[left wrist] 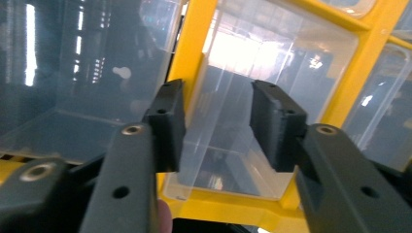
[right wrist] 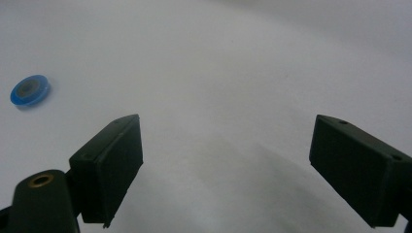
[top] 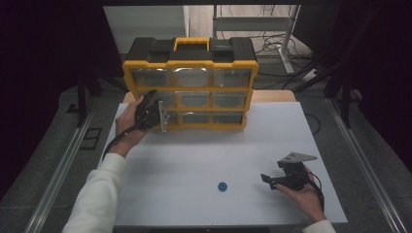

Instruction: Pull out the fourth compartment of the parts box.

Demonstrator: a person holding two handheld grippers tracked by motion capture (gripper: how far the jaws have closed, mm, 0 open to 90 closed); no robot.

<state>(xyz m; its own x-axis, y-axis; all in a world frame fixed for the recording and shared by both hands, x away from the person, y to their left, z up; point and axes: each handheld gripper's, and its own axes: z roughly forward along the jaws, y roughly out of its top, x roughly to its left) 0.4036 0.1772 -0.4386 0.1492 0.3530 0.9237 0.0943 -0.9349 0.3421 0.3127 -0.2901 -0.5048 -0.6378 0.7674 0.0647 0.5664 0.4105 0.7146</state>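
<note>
The left gripper (left wrist: 216, 128) is half-closed around a clear drawer's (left wrist: 233, 121) front in the yellow organizer (top: 190, 90), drawer still in; the right gripper (right wrist: 226, 170) waits released, blue ring (top: 222, 186) lying unpicked on the surface (top: 194, 155)

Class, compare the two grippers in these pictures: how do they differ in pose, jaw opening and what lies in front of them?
The left gripper is raised to the yellow drawer cabinet; the right gripper sits low over the white table. The left's jaws stand narrower, straddling a clear drawer's front without pressing it that I can see; the right's stand wide with nothing between. A blue ring lies off to the side of the right gripper. Both are black, hand-held, two-jawed.
</note>
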